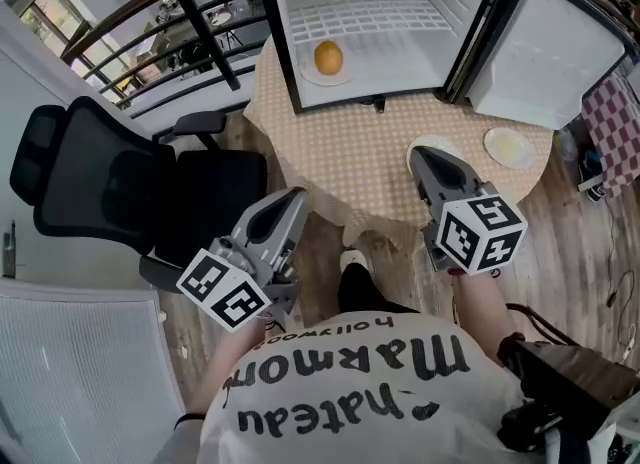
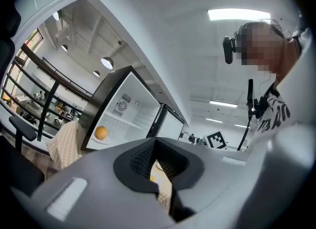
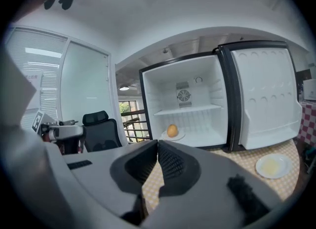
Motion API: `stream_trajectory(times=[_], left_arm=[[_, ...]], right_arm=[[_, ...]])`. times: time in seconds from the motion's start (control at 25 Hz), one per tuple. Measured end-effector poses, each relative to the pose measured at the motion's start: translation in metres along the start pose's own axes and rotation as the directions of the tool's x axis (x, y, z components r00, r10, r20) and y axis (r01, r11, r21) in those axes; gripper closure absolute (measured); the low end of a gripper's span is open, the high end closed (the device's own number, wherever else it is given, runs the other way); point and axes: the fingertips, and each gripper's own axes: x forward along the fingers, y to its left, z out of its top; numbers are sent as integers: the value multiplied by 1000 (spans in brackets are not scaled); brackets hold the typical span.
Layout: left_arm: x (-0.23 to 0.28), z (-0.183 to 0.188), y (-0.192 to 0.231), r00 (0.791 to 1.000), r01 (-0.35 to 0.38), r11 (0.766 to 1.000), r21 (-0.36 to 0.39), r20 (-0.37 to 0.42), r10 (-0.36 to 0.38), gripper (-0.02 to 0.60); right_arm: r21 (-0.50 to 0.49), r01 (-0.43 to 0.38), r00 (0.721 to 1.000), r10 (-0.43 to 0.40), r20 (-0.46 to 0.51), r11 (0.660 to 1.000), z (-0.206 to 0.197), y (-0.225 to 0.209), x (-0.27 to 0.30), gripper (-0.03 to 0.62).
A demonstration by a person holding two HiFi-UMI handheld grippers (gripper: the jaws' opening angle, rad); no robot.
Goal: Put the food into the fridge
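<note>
A small white fridge (image 1: 385,27) stands open on a round table with a checked cloth (image 1: 350,157). Inside it an orange (image 1: 328,57) sits on a white plate (image 1: 312,74). On the table to the right of the fridge lies a second white plate with pale yellow food (image 1: 509,147). My left gripper (image 1: 293,198) hangs off the table's near left edge, shut and empty. My right gripper (image 1: 420,156) hovers over the table's near right edge, also shut with nothing in it. The orange (image 3: 172,131) and the yellow food plate (image 3: 271,165) both show in the right gripper view.
The fridge door (image 1: 545,47) swings out to the right. A black office chair (image 1: 110,182) stands left of the table, close to my left gripper. A dark railing (image 1: 190,22) runs behind it. A checked red cloth (image 1: 612,122) hangs at the far right.
</note>
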Motion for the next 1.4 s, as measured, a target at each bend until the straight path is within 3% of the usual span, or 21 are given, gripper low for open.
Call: stream_trajectory(times=[0.24, 0.52, 0.72, 1.0, 1.4], left_arm=[[-41, -11, -25, 1000, -29, 1000, -5, 4, 29, 577], [-58, -6, -39, 1000, 2, 1000, -7, 22, -2, 577], [-45, -4, -54, 999, -10, 1000, 19, 44, 9, 577], [-21, 15, -48, 994, -78, 996, -32, 74, 80, 577], [-20, -7, -66, 995, -62, 998, -12, 84, 62, 577]], right_arm=[[27, 19, 1000, -19, 2, 999, -16, 27, -42, 576], [8, 19, 999, -19, 41, 1000, -6, 51, -64, 577], [3, 3, 999, -3, 53, 1000, -2, 35, -76, 577], [-35, -1, 999, 2, 32, 999, 30, 9, -73, 577], [-49, 0, 999, 2, 40, 999, 7, 8, -94, 577]])
